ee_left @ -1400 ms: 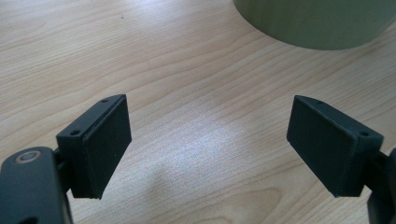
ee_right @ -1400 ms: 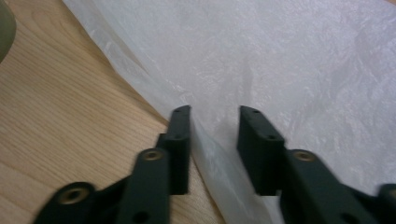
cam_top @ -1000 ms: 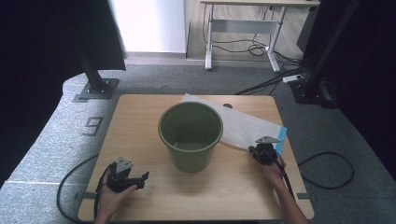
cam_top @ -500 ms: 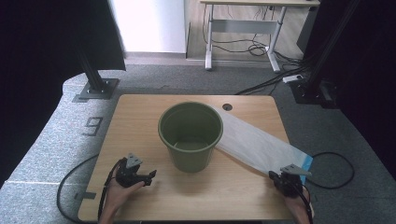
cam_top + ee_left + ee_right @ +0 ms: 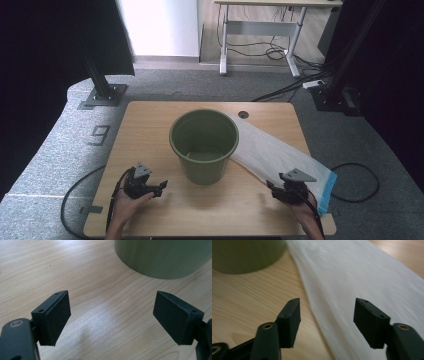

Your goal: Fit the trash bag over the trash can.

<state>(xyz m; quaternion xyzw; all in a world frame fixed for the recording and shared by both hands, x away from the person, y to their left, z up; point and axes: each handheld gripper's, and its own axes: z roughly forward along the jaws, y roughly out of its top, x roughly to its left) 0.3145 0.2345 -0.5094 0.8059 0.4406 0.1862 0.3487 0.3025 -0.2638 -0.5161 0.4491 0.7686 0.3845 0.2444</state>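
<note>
Green bucket [image 5: 204, 145] dead centre of the bench [image 5: 150, 125], upright, mouth open to the camera. Inside, bare green walls and floor, no contents to be seen. In the left gripper view, its curved side [image 5: 162, 257] across the top; in the right gripper view, a blurred green wall [image 5: 244, 255] at top left.

Just beside the bucket, a long white bag [image 5: 275, 155] laid flat, running from behind the rim out toward the near right corner, blue band at its end overhanging the bench edge. Same white sheet [image 5: 362, 290] spread wide in the right gripper view.

Left hand-held gripper [image 5: 159, 186] low at the near left, jaws spread wide, pointing toward the bucket's base, nothing between them but wood grain [image 5: 110, 322]. Left hand [image 5: 125, 207] wrapped behind it, forearm in from the bottom edge.

Right hand-held gripper [image 5: 272, 191] at the near right, jaws also parted wide and empty, sitting right over the bag's near edge, one jaw over wood, the other over white. Right hand [image 5: 302, 210] behind it, grey plate on top.

Black cables [image 5: 75, 195] looping off both sides onto grey carpet [image 5: 50, 150]. Beyond, a "9" marked on the floor [image 5: 100, 134], black stand bases, a white-legged desk [image 5: 260, 45] with tangled cords.
</note>
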